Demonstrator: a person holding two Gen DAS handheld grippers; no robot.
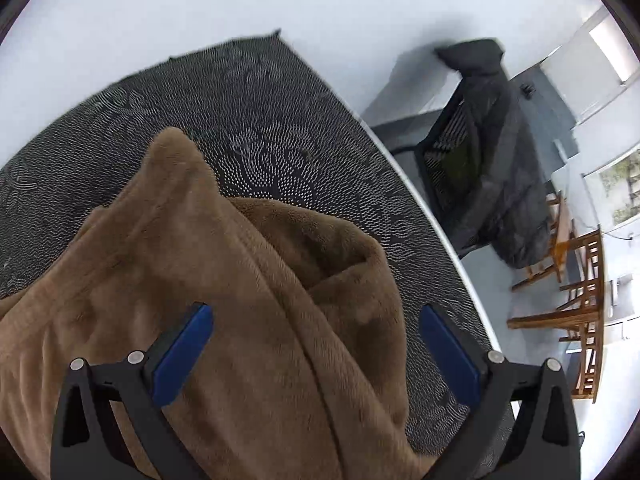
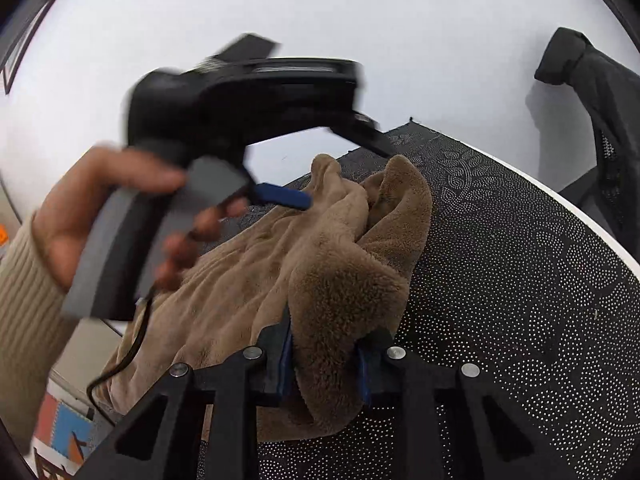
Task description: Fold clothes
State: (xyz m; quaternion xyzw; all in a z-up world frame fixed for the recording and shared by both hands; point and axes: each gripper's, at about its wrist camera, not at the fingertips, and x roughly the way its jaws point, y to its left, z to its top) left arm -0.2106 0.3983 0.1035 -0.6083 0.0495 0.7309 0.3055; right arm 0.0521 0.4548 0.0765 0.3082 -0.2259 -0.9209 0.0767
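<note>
Left wrist view: the left gripper (image 1: 316, 344) hangs over the fleece (image 1: 224, 304), fingers (image 1: 182, 356) spread wide, blue pads either side of a brown fold and pinching nothing! The fleece lies bunched on the dotted mat (image 1: 248, 120), which covers a white-edged table (image 1: 452, 240). Off the mat's right edge stands a chair (image 1: 460, 160) with a dark jacket (image 1: 504, 168) draped over it, and further right, wooden chairs (image 1: 576, 312).

Right wrist view now, starting left of the fleece (image 2: 240, 272): a hand (image 2: 92, 208) in a ribbed beige sleeve (image 2: 24, 320) grips the grey handle of the left gripper (image 2: 280, 196), blurred, one blue pad showing just above the fleece's far end. A black cable (image 2: 124, 356) dangles from the handle. Centre: the right gripper (image 2: 326, 364) is clamped on a thick tuft of the fleece, fabric bulging up between its pads. The fleece runs from that pinch back across the mat (image 2: 520, 300), crumpled and heaped at the far side. Right of the mat, the jacket (image 2: 600, 76) on the chair again.
</note>
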